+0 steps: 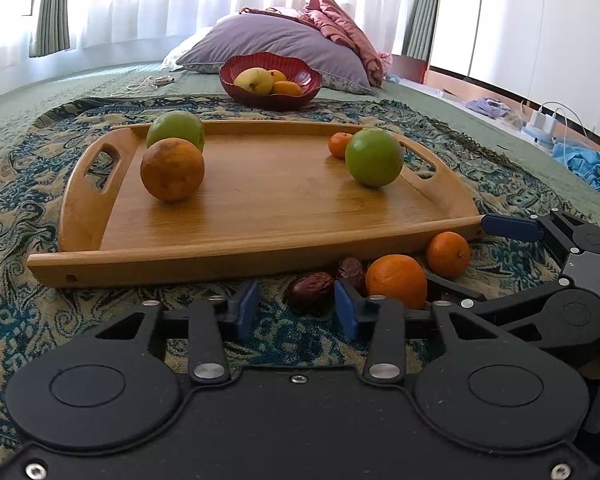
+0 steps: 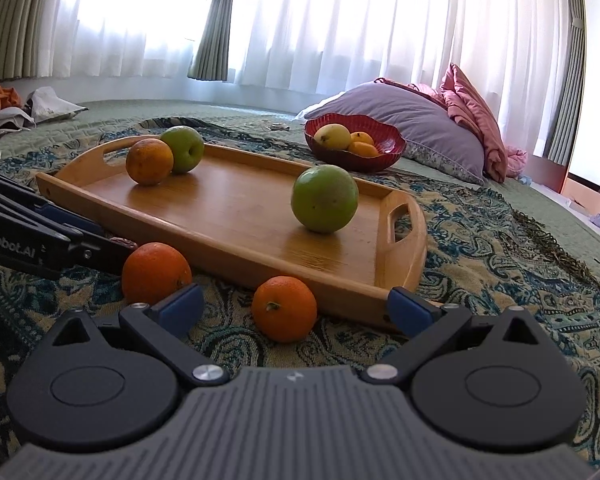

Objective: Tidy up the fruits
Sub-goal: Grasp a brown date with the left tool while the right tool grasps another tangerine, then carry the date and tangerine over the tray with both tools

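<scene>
A wooden tray (image 1: pixel 260 200) (image 2: pixel 236 204) lies on a patterned blanket. On it sit a dull orange (image 1: pixel 172 169) (image 2: pixel 149 161), two green apples (image 1: pixel 374 157) (image 1: pixel 176 128) (image 2: pixel 324 198) (image 2: pixel 182 148) and a small tangerine (image 1: pixel 339 145). In front of the tray lie an orange (image 1: pixel 396 280) (image 2: pixel 156 273), a tangerine (image 1: pixel 447 254) (image 2: pixel 284 307) and two dark dates (image 1: pixel 311 286). My left gripper (image 1: pixel 296 310) is open and empty, low over the blanket beside the dates. My right gripper (image 2: pixel 296 308) is open wide, with the tangerine between its fingers, apart from both.
A red bowl (image 1: pixel 270 80) (image 2: pixel 354 142) holding a yellow pear and small oranges stands behind the tray, before a purple pillow (image 1: pixel 276 42) (image 2: pixel 412 120). Clothes and chargers (image 1: pixel 548 120) lie at the far right. Curtains hang behind.
</scene>
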Available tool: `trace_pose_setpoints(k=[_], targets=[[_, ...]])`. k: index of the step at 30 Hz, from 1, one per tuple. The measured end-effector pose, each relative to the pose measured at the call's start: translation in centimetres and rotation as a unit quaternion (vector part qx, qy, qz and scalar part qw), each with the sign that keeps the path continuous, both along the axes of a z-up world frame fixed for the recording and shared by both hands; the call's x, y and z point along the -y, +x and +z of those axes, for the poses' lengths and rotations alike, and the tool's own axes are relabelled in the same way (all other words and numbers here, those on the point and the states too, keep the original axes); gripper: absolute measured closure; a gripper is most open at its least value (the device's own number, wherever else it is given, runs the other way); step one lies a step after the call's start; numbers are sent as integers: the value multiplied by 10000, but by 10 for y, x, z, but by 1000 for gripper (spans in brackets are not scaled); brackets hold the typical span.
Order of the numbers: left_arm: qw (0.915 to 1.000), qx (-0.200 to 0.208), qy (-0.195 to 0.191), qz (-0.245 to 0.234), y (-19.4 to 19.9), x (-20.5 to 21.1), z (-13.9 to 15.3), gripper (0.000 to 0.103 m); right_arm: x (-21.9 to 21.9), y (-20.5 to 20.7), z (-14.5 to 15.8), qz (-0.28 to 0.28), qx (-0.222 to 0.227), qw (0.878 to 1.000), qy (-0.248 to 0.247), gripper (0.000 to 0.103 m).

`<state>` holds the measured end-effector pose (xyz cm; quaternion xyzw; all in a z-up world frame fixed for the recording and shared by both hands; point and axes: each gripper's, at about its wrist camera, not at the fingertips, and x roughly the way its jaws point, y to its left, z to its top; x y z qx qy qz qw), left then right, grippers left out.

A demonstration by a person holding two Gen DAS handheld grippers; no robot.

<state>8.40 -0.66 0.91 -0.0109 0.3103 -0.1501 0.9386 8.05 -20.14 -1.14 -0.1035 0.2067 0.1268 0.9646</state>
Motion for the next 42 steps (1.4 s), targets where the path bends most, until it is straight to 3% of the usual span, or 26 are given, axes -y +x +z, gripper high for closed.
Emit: trace_pose_setpoints(k=[4,18,23,30,31,42], targets=[[10000,-41,-30,-30,1,2,-1,76,4,0,0,108,-9,9999,123,0],[10000,-21,-82,-2,-1,3,0,80,17,-4,-3,456,-131,9970,609,21],[10000,48,-64,45,-2,3,2,82,14,-5,-5,532,-174,9970,544,40],[9995,293,104,11,-9,7,8,82,20,-5,-5,411,-170,9965,712,57],[9995,297,102,22,-9,7,8,82,20,-4,-5,358,-155,9966,722,65],[9982,544,-16,259,-2,-7,26,82,18,-11,13,228,121,9977,625,66]])
